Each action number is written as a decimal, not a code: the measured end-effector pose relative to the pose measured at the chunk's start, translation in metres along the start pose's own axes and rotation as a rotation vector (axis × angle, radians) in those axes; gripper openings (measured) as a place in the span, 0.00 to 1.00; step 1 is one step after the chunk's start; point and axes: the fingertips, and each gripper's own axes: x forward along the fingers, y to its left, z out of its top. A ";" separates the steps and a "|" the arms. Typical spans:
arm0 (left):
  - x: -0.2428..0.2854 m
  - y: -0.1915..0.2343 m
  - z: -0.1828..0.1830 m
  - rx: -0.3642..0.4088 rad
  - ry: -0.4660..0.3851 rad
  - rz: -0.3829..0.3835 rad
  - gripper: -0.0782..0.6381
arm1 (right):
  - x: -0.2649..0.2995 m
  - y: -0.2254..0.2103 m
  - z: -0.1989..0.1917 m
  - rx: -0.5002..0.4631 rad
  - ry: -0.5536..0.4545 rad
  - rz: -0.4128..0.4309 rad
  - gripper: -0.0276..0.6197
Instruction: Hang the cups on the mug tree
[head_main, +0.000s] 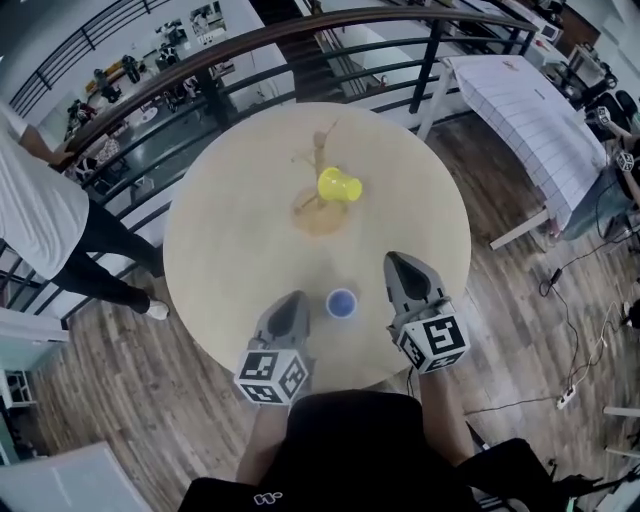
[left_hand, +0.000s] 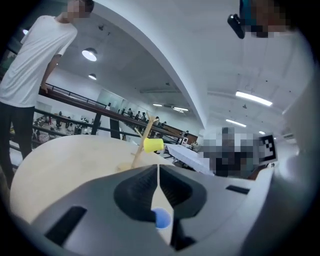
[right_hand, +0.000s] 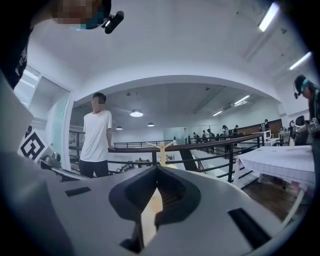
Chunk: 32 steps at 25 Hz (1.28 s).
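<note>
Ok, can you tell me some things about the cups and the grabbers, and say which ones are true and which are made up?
1. The yellow plastic cup hangs on the wooden mug tree. True.
2. The small blue cup hangs on the tree too. False: it stands on the round pale wooden table, between the two grippers.
3. The left gripper is shut and holds nothing. True.
4. The right gripper holds the blue cup. False: it is shut and empty, beside the cup.
</note>
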 end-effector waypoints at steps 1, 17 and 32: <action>0.002 -0.003 -0.002 0.015 0.005 -0.021 0.13 | -0.002 -0.003 -0.002 0.006 0.003 -0.009 0.06; 0.070 -0.005 -0.190 0.604 0.496 -0.158 0.61 | -0.043 -0.029 -0.022 0.037 0.044 -0.045 0.06; 0.120 -0.010 -0.201 0.489 0.479 -0.080 0.54 | -0.046 -0.033 -0.022 0.119 0.005 0.046 0.06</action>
